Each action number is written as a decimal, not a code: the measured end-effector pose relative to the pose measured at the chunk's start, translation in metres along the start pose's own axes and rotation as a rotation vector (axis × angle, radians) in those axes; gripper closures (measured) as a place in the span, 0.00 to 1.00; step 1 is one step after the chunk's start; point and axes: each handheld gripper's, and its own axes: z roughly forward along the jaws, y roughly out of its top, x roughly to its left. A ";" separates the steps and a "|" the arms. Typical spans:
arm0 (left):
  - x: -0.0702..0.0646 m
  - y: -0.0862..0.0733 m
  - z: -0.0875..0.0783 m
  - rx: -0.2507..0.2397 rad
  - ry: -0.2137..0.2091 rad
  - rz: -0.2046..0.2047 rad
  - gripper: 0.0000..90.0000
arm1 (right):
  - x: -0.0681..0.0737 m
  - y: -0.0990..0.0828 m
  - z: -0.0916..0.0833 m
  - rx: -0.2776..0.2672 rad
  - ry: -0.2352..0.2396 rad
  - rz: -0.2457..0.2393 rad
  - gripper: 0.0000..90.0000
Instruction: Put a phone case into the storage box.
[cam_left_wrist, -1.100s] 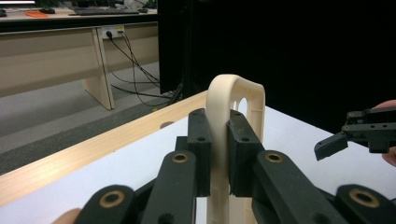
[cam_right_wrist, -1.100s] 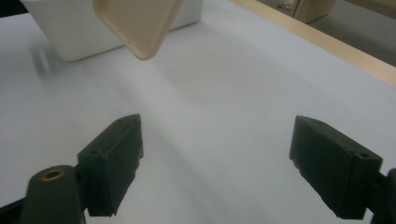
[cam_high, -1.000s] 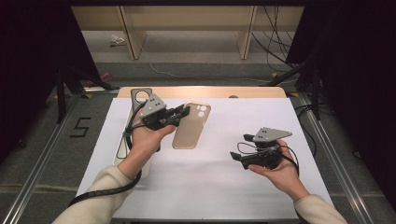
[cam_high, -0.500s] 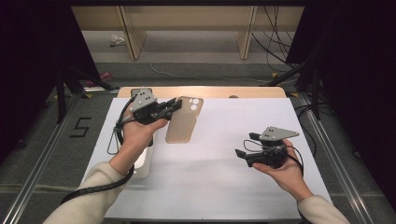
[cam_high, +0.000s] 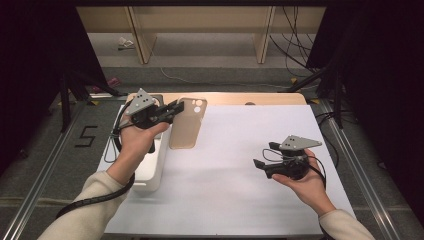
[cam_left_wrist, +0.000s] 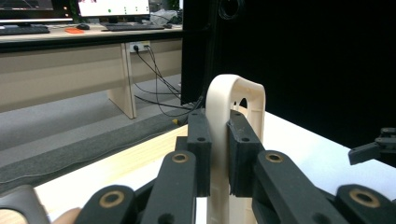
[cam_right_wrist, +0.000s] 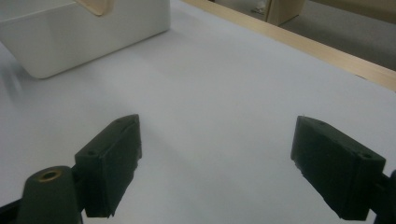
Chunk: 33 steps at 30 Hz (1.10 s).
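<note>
Beige phone case (cam_high: 186, 124) hangs clamped by its edge in the left gripper (cam_high: 175, 106), near the table's far-left corner beside a white box (cam_high: 150, 167); a firm, level grip prevents swinging. Right gripper (cam_high: 260, 165) rests released.

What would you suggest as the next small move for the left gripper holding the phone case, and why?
Probably carry the phone case a little further toward the white box beside it: the left gripper is shut on its edge, holding it off the sheet, while the right gripper waits open.
</note>
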 end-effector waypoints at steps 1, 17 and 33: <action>0.002 0.001 -0.001 -0.001 0.003 0.001 0.91 | 0.000 0.000 0.000 0.000 0.001 0.001 0.19; 0.030 0.003 -0.017 -0.012 0.063 -0.016 0.91 | -0.003 -0.002 0.001 0.007 -0.007 0.017 0.19; 0.054 0.007 -0.034 -0.024 0.118 -0.027 0.91 | -0.004 -0.003 0.001 0.006 -0.011 0.026 0.19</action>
